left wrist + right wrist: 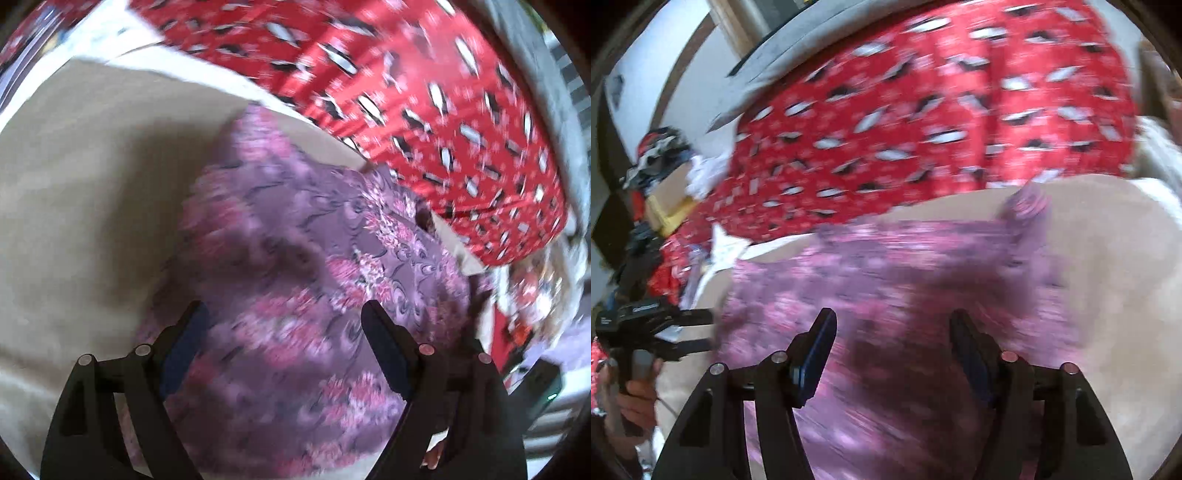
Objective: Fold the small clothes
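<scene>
A small purple garment with pink flower print [295, 258] lies rumpled on a beige surface [81, 192]. My left gripper [284, 314] is open above the garment, its jaws wide apart with nothing between them. In the right wrist view the same garment [886, 280] spreads below my right gripper [892, 325], which is also open and empty over the cloth. The left gripper shows at the left edge of the right wrist view [657, 325], at the garment's left end. Both views are blurred by motion.
A large red fabric with a black-and-white print [424, 103] lies along the far side, also in the right wrist view [923, 122]. A pile of mixed items [661, 162] sits at the left. A grey edge [812, 44] runs behind the red fabric.
</scene>
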Demonstrator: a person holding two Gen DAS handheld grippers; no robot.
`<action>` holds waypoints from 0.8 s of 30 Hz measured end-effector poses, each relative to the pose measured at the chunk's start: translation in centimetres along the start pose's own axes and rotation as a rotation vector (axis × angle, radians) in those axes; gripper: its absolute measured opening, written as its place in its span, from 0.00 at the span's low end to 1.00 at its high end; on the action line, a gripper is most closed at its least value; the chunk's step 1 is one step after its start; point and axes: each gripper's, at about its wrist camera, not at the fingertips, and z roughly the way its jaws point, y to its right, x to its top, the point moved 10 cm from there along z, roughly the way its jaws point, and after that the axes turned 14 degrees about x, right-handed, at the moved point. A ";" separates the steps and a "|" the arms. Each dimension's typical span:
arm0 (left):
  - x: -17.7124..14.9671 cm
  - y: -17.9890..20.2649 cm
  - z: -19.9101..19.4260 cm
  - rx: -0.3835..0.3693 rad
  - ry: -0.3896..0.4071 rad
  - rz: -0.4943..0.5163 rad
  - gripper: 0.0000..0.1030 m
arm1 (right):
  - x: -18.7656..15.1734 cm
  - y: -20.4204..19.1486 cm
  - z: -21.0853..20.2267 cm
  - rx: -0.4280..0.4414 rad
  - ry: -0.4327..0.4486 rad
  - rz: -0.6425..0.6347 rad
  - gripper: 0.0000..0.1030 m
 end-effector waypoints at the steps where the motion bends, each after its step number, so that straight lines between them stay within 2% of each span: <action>1: 0.3 0.3 0.6 0.012 -0.003 0.019 0.83 | 0.1 -0.6 1.1 0.017 -0.008 -0.005 0.51; 5: 2.6 1.1 2.9 0.089 0.028 0.058 0.83 | 0.1 -2.6 6.7 0.026 -0.066 -0.043 0.47; 7: 4.0 0.0 3.6 0.158 0.064 0.066 0.83 | 0.3 -1.5 8.6 0.005 -0.096 -0.020 0.42; 9: 5.1 -1.5 4.4 0.178 0.061 0.043 0.83 | 0.2 0.2 8.1 -0.032 -0.092 0.008 0.37; 10: 5.5 -2.4 4.6 0.175 0.055 0.029 0.83 | 0.5 1.8 7.4 -0.045 -0.073 0.036 0.25; 11: 5.7 -3.1 4.7 0.170 0.055 0.021 0.82 | 0.6 3.3 6.6 -0.060 -0.054 0.057 0.19; 12: 5.8 -3.6 4.8 0.150 0.046 0.016 0.78 | 0.6 5.2 5.5 -0.084 -0.038 0.083 0.00; 14: 5.7 -3.8 4.4 0.132 0.051 0.018 0.74 | 0.6 9.2 2.9 -0.119 0.006 0.163 0.00; 16: 5.5 -4.4 4.1 0.144 0.046 0.026 0.69 | 0.9 11.6 0.7 -0.091 0.074 0.232 0.00; 19: 4.9 -6.5 2.6 0.155 0.028 -0.020 0.68 | 0.6 13.4 -1.9 -0.161 0.071 0.245 0.00; 21: 4.2 -8.6 1.4 0.085 0.005 -0.061 0.68 | 0.7 12.5 -3.2 -0.165 0.066 0.212 0.14; 22: 4.0 -9.1 1.3 0.077 0.001 -0.076 0.68 | 0.8 11.2 -4.1 -0.144 0.072 0.175 0.27; 24: 3.2 -11.5 1.1 0.070 -0.010 -0.095 0.68 | 0.5 8.4 -5.3 -0.061 0.078 0.106 0.43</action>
